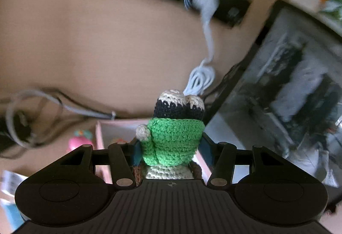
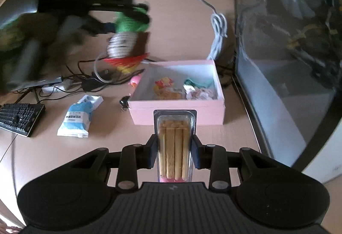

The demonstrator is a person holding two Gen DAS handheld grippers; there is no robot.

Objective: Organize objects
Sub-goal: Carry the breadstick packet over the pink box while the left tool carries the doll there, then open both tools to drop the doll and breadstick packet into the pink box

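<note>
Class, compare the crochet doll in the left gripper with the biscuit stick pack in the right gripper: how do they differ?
The crochet doll is soft yarn, green-clad; the biscuit stick pack is stiff clear plastic holding tan sticks. The doll bulges wider than its gripper's gap; the pack sits slim. Both are clamped above the table.

Box [image 2: 177, 111] sat mid-desk, glass tank [image 2: 288, 52] to its right, coiled cable [image 2: 218, 33] behind it. Packet [image 2: 78, 115] lay left of box, keyboard [image 2: 20, 115] further left. Small items sat in box.
</note>
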